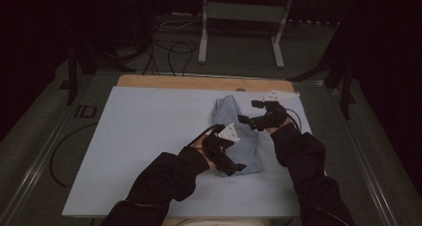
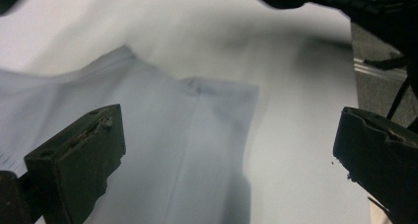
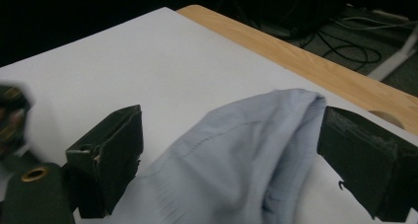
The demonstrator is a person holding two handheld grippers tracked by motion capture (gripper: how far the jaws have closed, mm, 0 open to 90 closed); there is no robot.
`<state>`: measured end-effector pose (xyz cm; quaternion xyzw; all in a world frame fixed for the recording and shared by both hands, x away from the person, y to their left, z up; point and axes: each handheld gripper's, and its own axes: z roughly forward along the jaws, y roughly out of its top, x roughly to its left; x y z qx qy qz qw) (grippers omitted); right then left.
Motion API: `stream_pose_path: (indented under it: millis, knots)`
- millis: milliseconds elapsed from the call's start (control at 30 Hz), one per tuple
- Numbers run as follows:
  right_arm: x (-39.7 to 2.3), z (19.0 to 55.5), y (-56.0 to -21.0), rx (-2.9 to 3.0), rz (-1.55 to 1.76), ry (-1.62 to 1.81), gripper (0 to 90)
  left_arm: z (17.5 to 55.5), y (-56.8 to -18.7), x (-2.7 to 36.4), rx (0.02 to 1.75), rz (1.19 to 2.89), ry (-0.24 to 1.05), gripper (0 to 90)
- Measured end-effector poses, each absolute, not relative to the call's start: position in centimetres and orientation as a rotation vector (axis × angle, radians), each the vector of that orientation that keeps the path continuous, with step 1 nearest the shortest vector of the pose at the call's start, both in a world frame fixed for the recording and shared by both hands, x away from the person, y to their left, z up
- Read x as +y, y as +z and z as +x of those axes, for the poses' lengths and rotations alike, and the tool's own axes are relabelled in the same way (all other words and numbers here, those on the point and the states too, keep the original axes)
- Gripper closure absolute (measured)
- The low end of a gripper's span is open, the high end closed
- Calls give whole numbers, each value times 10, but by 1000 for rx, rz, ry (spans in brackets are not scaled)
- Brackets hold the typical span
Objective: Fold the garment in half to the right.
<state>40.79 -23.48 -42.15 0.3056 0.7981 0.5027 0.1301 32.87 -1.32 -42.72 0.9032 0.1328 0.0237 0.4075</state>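
Your left gripper (image 2: 229,150) stands with its jaws spread wide and nothing between the pads, poised above the near end of the one pale blue, crumpled cloth garment (image 2: 162,150). Your right gripper (image 3: 229,160) is likewise agape and grips nothing, the garment's bunched far end lying below and between its jaws. The garment rests right of centre on the single light grey table mat (image 1: 149,136).

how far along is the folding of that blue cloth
Partly done, it seems: the blue cloth lies on the white sheet as a narrow, layered strip, with its far end still bunched. Nothing is in hand: the left gripper and right gripper both hover open above it. Flattening the far end and a final fold probably remain.
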Motion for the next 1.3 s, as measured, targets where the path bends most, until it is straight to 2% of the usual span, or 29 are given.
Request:
stream_pose_path:
  millis: [567, 1300]
  knots:
    - [-246, 361, -431, 2314, 833, 1489, 97, 333, -415, 40, 369, 2234, 121, 0]
    - [-271, 312, -468, 2294, 869, 1465, 98, 315, -435, 127, 488, 2225, 153, 1]
